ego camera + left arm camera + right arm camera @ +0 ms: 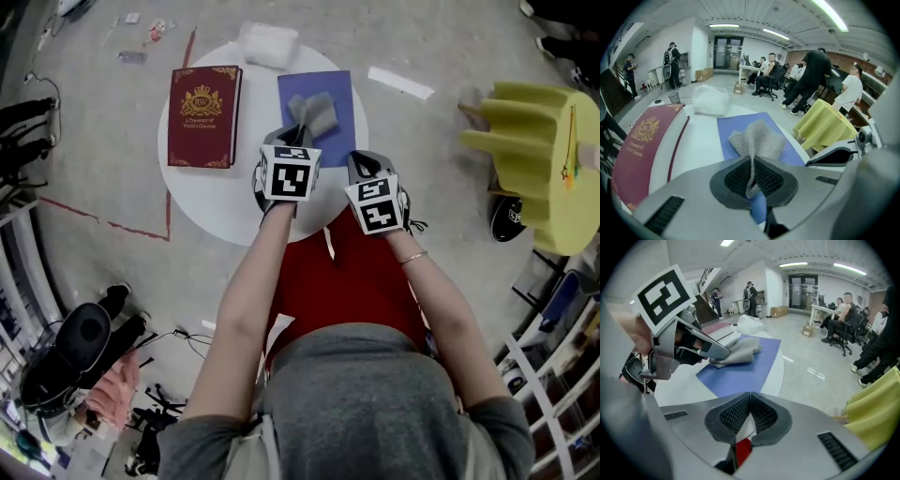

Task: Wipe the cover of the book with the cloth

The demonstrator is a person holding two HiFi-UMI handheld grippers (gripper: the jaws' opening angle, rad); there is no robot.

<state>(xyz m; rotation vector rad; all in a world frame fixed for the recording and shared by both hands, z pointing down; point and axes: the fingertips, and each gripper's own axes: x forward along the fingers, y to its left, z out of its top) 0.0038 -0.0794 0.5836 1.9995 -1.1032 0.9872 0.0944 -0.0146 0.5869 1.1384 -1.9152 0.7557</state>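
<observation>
- left claw (751,174) clenched on grey knit cloth (757,138); cloth pinched at near edge, rest bunched on blue mat (339,103)
- right claw (749,414) clenched, nothing between jaws; held at mat's near right corner, beside left claw
- book (203,116), dark red cover with gold crest, lies flat left of mat, apart from it, cover up
- mat and book both on round white tabletop (220,202)
- crumpled white bag (268,44) just beyond mat's far left corner

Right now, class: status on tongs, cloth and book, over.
Left tongs shut on cloth, on blue mat. Right tongs shut, empty. Book left of mat, untouched.
</observation>
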